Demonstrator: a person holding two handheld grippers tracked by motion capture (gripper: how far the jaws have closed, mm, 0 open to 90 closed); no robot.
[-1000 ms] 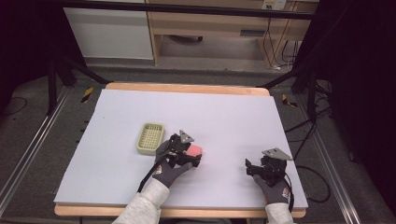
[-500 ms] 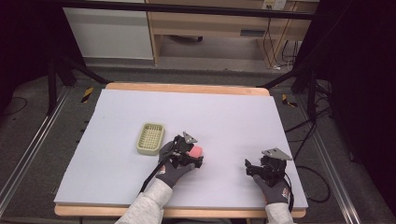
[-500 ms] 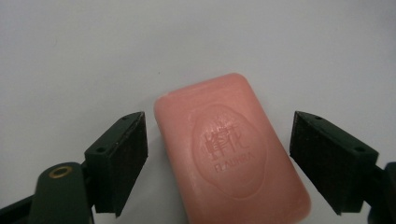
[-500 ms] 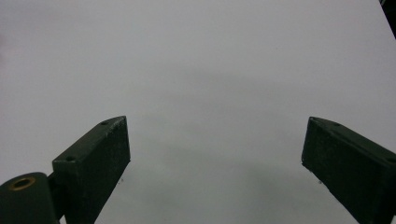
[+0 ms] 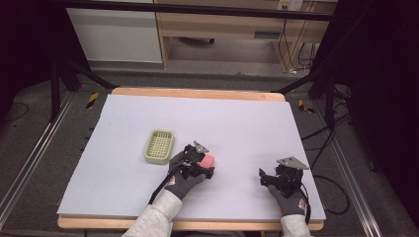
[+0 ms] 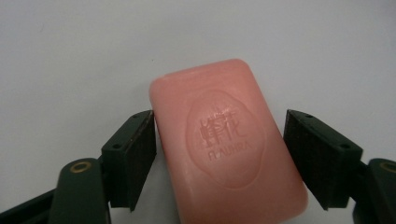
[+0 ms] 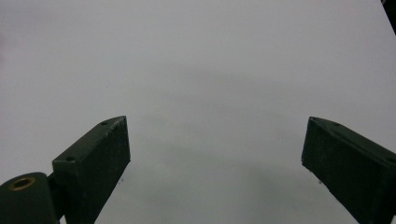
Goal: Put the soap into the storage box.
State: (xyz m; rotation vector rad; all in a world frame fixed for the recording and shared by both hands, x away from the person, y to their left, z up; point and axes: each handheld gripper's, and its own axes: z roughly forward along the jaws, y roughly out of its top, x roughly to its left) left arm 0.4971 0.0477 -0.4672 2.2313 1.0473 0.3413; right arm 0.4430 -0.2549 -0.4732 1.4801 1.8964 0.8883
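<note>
A pink bar of soap lies flat on the pale table, stamped face up, near the person's edge and left of the middle. It sits between the jaws of the left gripper: the jaw on the left of the left gripper view touches the bar's long side, while the other stands just clear of it, so the jaws are spread around the soap rather than pinching it. In the high view the soap shows at the tip of the left gripper, held by a gloved hand. Just to its left rests a pale yellow-green slatted soap dish. Well apart to the right, the right gripper lies low over bare table with its jaws wide apart.
</note>
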